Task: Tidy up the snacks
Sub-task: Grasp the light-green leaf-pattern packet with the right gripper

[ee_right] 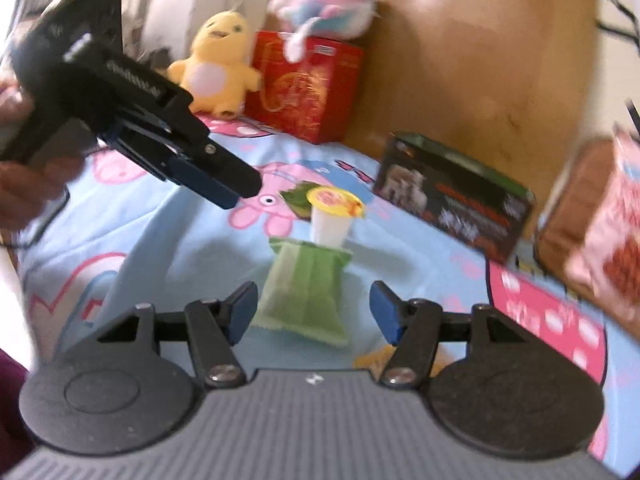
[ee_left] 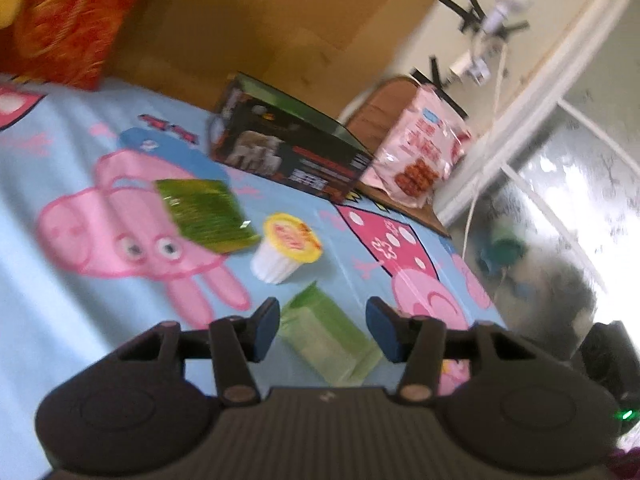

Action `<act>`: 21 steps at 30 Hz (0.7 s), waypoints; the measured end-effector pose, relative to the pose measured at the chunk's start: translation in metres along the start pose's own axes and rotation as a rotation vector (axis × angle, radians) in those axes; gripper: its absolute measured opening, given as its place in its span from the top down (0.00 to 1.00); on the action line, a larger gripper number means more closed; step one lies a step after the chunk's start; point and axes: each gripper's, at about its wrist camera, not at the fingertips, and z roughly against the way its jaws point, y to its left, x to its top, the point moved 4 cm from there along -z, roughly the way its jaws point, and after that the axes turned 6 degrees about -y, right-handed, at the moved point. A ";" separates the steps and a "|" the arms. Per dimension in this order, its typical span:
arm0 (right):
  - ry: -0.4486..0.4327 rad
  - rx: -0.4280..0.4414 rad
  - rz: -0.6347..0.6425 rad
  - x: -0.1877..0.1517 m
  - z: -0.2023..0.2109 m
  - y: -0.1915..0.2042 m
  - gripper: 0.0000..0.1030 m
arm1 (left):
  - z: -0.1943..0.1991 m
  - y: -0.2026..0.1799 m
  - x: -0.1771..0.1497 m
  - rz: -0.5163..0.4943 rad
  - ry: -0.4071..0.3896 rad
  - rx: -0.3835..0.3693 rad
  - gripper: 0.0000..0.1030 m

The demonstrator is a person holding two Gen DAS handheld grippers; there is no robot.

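Both tongs, left (ee_left: pixel 322 326) and right (ee_right: pixel 312 312), wide, empty. Green pouch (ee_right: pixel 306 292) on bed: light, soft, crinkly; grip across its flat middle.

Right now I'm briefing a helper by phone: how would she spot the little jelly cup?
Start at the black box by the wooden headboard, then come forward across the cartoon pig sheet. The jelly cup stands upright between a dark green wrapper and a pale green pouch. It alone is a white ribbed tub with a yellow lid.
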 end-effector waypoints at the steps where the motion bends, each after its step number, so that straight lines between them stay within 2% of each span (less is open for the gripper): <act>1: 0.002 0.016 -0.049 -0.002 0.004 -0.002 0.38 | -0.006 -0.003 0.000 -0.020 0.006 0.005 0.53; 2: 0.010 0.046 -0.109 -0.005 0.008 -0.004 0.40 | -0.012 -0.005 0.001 -0.039 0.012 0.014 0.53; 4: 0.032 0.101 -0.222 -0.012 0.010 -0.007 0.52 | -0.024 -0.005 0.000 -0.059 0.028 0.034 0.53; 6: 0.061 0.125 -0.261 -0.018 0.007 -0.003 0.56 | -0.034 -0.001 -0.003 -0.065 0.047 0.060 0.53; 9: 0.081 0.099 -0.254 -0.022 -0.003 0.002 0.56 | -0.042 0.000 -0.010 -0.058 0.067 0.070 0.57; 10: 0.082 0.086 -0.249 -0.022 -0.006 0.002 0.56 | -0.041 -0.004 -0.013 -0.073 0.078 0.072 0.62; 13: 0.063 0.043 -0.228 -0.019 -0.011 0.001 0.56 | -0.035 -0.007 -0.022 -0.029 0.118 0.031 0.65; 16: 0.029 0.001 -0.256 -0.019 -0.006 -0.008 0.56 | -0.023 -0.013 -0.034 0.002 0.147 -0.035 0.65; 19: 0.006 -0.024 -0.280 -0.021 -0.001 -0.018 0.56 | -0.013 -0.014 -0.033 -0.012 0.129 -0.019 0.60; 21: 0.001 -0.011 -0.293 -0.021 0.002 -0.020 0.56 | -0.009 -0.011 -0.027 0.007 0.106 -0.012 0.58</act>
